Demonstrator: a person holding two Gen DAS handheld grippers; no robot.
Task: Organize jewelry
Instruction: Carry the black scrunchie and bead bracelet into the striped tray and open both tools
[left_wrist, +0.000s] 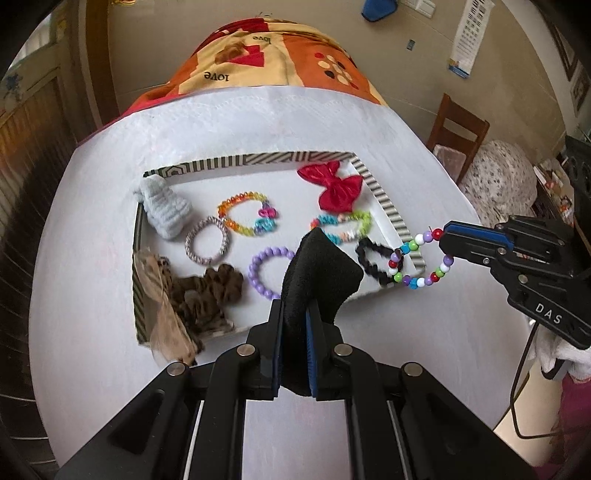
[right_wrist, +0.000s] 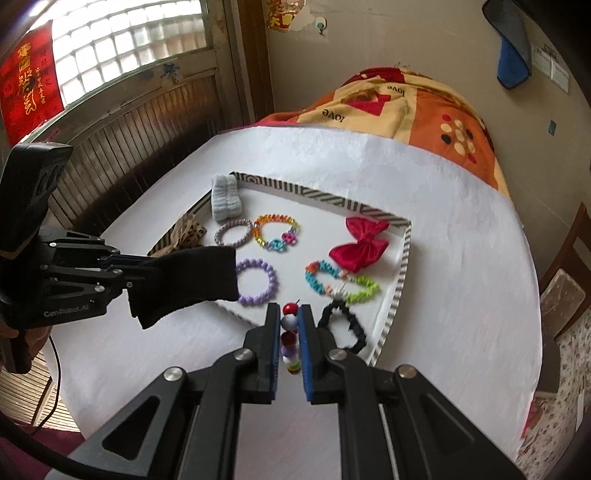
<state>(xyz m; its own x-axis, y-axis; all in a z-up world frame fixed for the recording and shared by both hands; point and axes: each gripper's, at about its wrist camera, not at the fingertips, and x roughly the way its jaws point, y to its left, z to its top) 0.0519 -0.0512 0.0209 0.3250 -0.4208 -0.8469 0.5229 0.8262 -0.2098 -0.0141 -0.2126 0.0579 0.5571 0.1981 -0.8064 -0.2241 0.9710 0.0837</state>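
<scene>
We hold the left tongs (left_wrist: 295, 332) clamped on a black cloth (left_wrist: 317, 269) at frame centre. The right tongs (right_wrist: 290, 332) are clamped on a bead bracelet (left_wrist: 421, 264) over the tray (left_wrist: 388, 206) edge, probably for placing inside.

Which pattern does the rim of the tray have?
Black and white stripes on the tray rim, clearest in the left wrist view.

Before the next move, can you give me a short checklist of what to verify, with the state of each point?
1. Left tongs hold the black cloth firmly: ok.
2. Right tongs hold the bead bracelet: ok, shut on its beads.
3. Bracelet is over the tray: not ok, it hangs at the right rim, partly outside.
4. Free spot in the tray: ok, bare floor between the red bow and the orange bracelet.
5. Bracelet clear of the black scrunchie: cannot tell.
</scene>
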